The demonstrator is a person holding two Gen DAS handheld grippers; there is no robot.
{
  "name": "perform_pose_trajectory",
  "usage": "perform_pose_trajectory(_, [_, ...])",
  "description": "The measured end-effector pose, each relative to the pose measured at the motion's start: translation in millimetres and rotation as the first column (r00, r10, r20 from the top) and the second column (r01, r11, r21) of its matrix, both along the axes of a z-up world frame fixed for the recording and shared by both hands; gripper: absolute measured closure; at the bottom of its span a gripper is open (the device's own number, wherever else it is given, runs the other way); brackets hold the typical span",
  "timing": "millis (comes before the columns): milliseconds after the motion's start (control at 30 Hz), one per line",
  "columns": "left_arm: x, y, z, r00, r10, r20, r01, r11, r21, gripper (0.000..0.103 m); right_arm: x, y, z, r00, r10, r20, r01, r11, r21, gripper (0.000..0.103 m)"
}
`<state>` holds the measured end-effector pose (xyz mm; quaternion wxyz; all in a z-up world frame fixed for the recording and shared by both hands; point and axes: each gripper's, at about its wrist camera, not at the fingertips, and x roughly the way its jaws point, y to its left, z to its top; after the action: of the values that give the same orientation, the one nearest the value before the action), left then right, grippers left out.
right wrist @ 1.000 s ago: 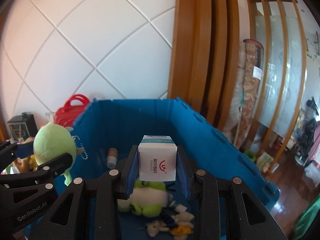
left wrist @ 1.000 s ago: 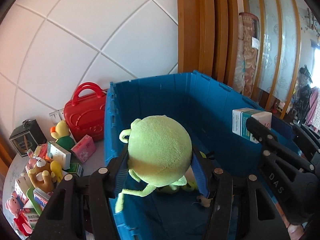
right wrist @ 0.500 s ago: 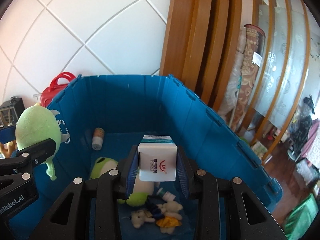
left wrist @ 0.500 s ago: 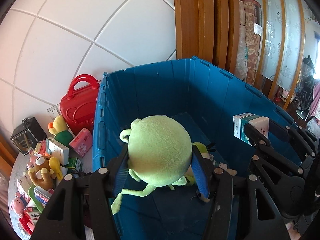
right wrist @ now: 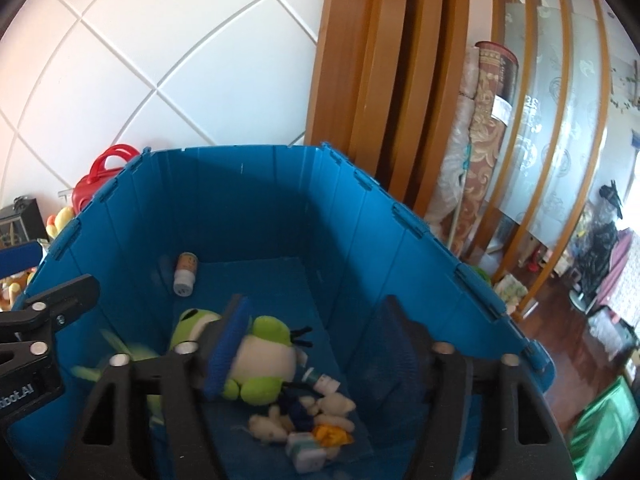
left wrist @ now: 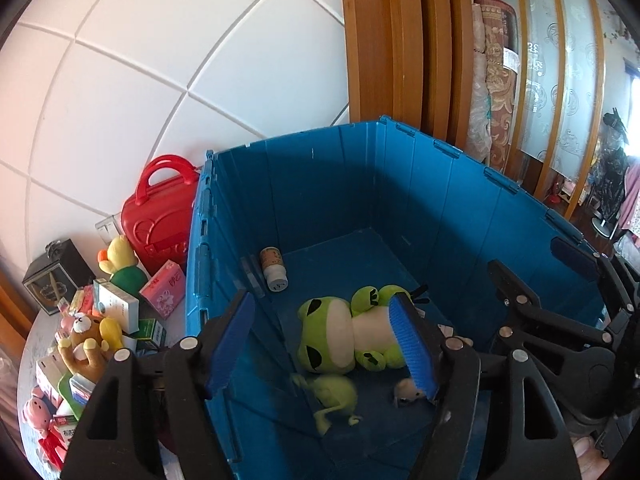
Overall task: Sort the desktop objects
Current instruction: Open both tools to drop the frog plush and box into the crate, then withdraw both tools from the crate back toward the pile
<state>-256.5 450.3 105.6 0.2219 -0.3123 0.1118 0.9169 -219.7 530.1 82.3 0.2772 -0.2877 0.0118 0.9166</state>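
Bright daylight from right; fisheye-bent edges, dark corners; slight motion blur.

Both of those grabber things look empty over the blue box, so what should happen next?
Probably swing the left hand-held gripper back toward the toys and boxes left beside the blue bin. Both pairs of jaws are opening with nothing between them, and the round green plush already lies inside.

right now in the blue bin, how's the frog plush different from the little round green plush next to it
The frog plush is bigger, with a white belly and black eye patches; the round green plush is smaller and plain green. The frog plush lies sharp and settled; the round green plush looks motion-blurred. Both are green soft toys on the blue bin floor.
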Motion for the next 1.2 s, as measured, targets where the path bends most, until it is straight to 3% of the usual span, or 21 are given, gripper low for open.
perform_pose_trajectory(67, [4.7,-4.5,3.7,1.000,-0.003,-0.015,0.003,1.000,0.010,0.028,3.2,-2.4,2.0,1.000,-0.003,-0.009,0.003,1.000,0.002,0.025])
perform_pose_trajectory(133, [9.0,-11.0,8.3,0.999,0.001,-0.038,0.000,1.000,0.025,0.026,7.5,-6.2,4.9,1.000,-0.004,-0.023,0.004,1.000,0.008,0.009])
perform_pose_trajectory(200, [15.1,-17.8,13.3,0.998,0.004,-0.067,-0.002,0.999,0.033,0.025,12.9,-11.7,9.8,0.999,-0.009,-0.039,0.010,1.000,0.028,0.001])
perform_pose_trajectory(600, [35.6,-83.5,28.2,0.988,0.055,-0.142,-0.039,0.993,0.109,0.024,35.4,-56.3,32.1,0.995,0.008,-0.098,-0.004,0.999,0.046,0.000])
perform_pose_trajectory(1200, [37.6,-246.1,13.4,0.959,0.238,-0.153,-0.217,0.965,0.146,0.024,6.3,-206.9,51.3,0.960,0.236,-0.150,-0.226,0.971,0.082,0.000])
